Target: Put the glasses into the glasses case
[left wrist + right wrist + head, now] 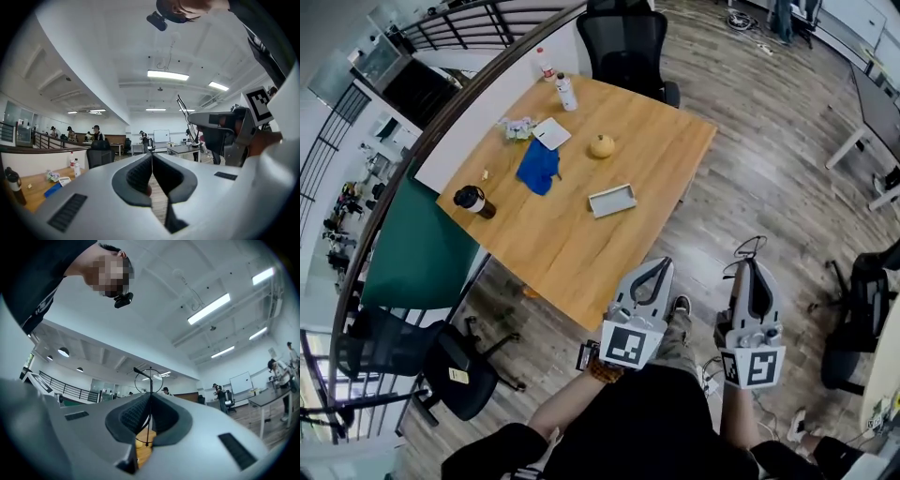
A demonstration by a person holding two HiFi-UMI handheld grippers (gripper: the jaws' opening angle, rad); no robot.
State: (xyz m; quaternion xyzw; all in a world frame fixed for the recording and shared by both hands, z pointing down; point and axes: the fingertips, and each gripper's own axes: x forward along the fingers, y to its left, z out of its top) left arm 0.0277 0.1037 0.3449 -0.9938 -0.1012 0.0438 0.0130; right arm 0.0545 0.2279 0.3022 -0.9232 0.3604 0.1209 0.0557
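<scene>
Thin wire-framed glasses (750, 247) stick out past the tips of my right gripper (752, 266), which is shut on them. In the right gripper view a round lens ring (150, 378) stands above the closed jaws of the right gripper (150, 395). The glasses case (612, 200), a flat grey open case, lies on the wooden table (572, 253) ahead and to the left. My left gripper (658, 266) is shut and holds nothing; its jaws meet in the left gripper view (152, 157). Both grippers are over the floor, short of the table's near corner.
The table also carries a blue cloth (538, 167), a yellow round object (601, 145), a white card (551, 132), two small bottles (567, 92) and a dark flask (473, 201). A black office chair (628, 47) stands behind the table and another (441, 361) at its left.
</scene>
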